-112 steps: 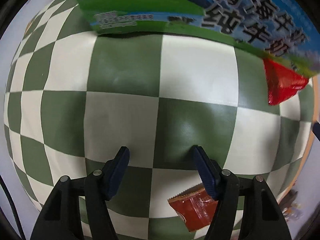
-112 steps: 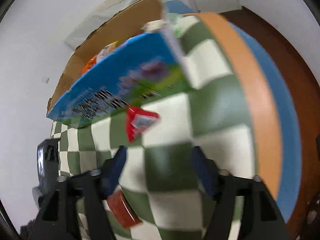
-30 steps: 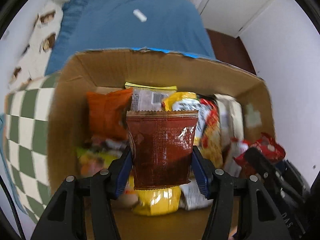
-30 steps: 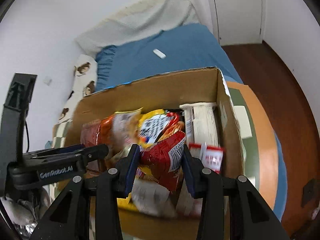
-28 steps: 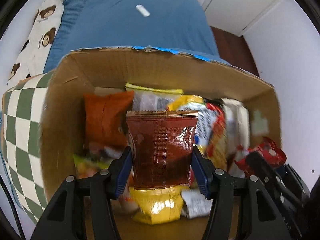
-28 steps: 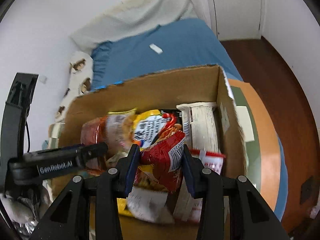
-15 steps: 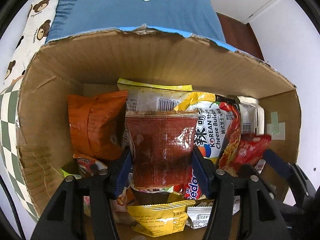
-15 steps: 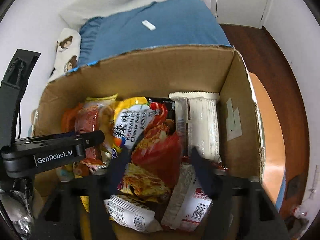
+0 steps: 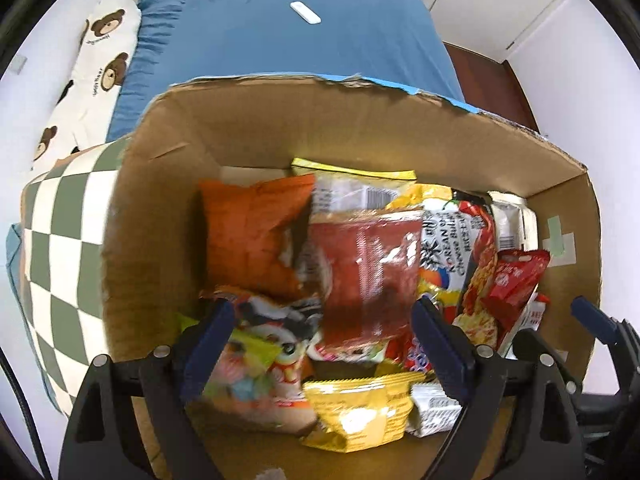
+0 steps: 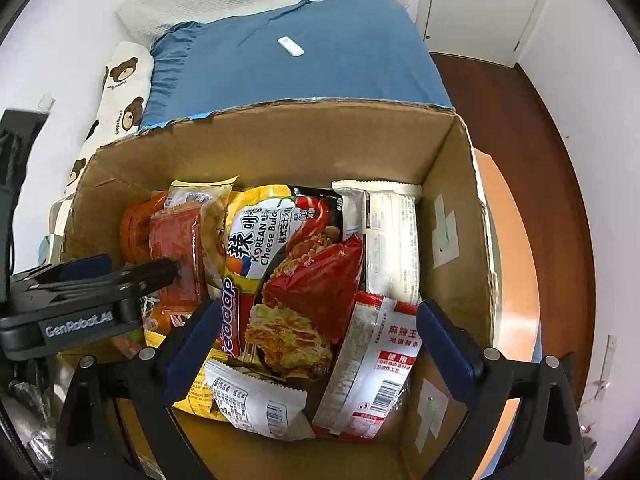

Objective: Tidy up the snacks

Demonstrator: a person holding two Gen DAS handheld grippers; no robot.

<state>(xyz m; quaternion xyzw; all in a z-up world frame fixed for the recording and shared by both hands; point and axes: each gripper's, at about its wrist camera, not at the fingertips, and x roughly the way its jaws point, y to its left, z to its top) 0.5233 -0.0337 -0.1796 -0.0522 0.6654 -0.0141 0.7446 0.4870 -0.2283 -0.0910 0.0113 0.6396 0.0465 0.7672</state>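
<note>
Two black handheld grippers with dark blue finger pads point forward and downward, side by side. The left gripper has its fingers spread wide apart, as does the right gripper.

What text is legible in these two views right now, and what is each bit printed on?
"KOREAN Cheese Buld", cut off: yellow and black noodle packet, also in the left view.
"GenRobot.AI": side of the left gripper.
"麻辣王": white and red packet.
Large "辣": noodle packet.
Blue lettering along the noodle packet's lower left: not clearly readable.
Barcodes, fine print, bear pillow lettering: too small.
</note>
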